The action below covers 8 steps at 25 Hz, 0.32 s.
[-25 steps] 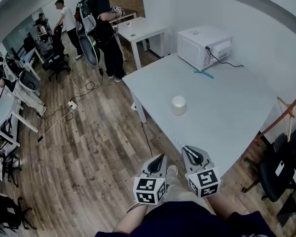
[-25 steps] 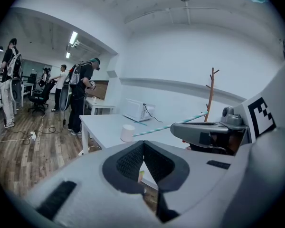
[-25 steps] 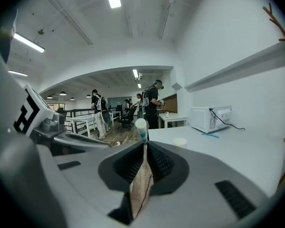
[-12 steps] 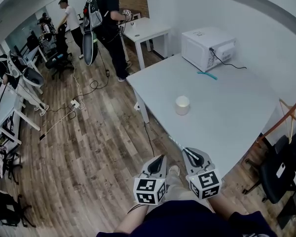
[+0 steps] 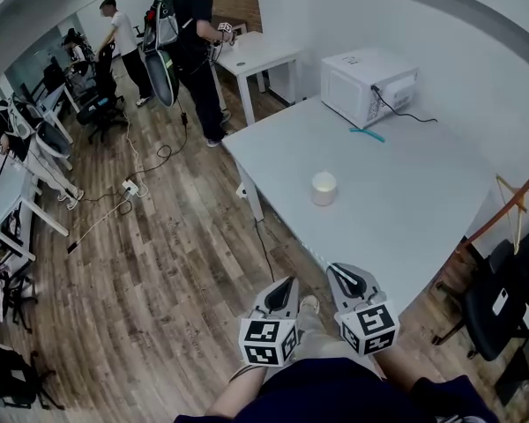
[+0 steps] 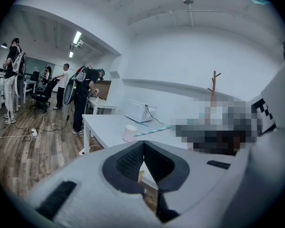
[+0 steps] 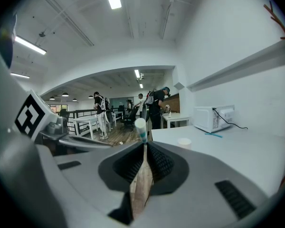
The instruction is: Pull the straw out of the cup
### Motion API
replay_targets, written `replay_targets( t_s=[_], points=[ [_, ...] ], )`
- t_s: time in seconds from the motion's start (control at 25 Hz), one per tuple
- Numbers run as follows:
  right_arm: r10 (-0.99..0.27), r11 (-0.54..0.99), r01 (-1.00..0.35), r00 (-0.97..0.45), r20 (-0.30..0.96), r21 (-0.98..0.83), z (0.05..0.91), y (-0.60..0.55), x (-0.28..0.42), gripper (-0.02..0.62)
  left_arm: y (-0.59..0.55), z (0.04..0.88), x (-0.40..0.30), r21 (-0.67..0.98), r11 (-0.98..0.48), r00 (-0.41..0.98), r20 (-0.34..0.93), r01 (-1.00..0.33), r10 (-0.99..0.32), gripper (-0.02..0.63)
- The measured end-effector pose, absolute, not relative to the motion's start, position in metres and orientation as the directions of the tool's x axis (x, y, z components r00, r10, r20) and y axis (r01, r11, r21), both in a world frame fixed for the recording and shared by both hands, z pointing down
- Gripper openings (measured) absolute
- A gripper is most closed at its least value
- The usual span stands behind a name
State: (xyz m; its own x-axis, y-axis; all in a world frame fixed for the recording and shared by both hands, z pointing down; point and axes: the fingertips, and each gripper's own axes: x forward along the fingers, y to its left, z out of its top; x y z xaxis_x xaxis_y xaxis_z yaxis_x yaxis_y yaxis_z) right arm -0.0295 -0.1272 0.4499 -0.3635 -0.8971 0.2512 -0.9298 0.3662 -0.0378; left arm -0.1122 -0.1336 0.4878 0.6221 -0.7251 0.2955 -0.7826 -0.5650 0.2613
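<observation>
Right claw (image 7: 145, 145) is squeezed almost shut on the straw (image 7: 141, 128), which sticks out past its tips and is not in the cup (image 5: 324, 189). Left claw (image 6: 143, 144) is closed with nothing in it, just beside the right one. Far in front of both claws, the white cup stands on the table (image 5: 406, 205).

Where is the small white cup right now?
In the head view, the small white cup stands on the white table, near its left edge, closer than the white microwave.
</observation>
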Motion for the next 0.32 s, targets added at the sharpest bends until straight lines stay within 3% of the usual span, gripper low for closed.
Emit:
replay_targets(
  t_s=[0.32],
  points=[
    [-0.894, 0.375, -0.926, -0.373, 0.249, -0.041, 0.4482, -0.1298, -0.0261, 0.041, -0.1333, 0.4866, -0.1085, 0.259, -0.567, 0.623, 0.293, -0.782, -0.725, 0.017]
  ],
)
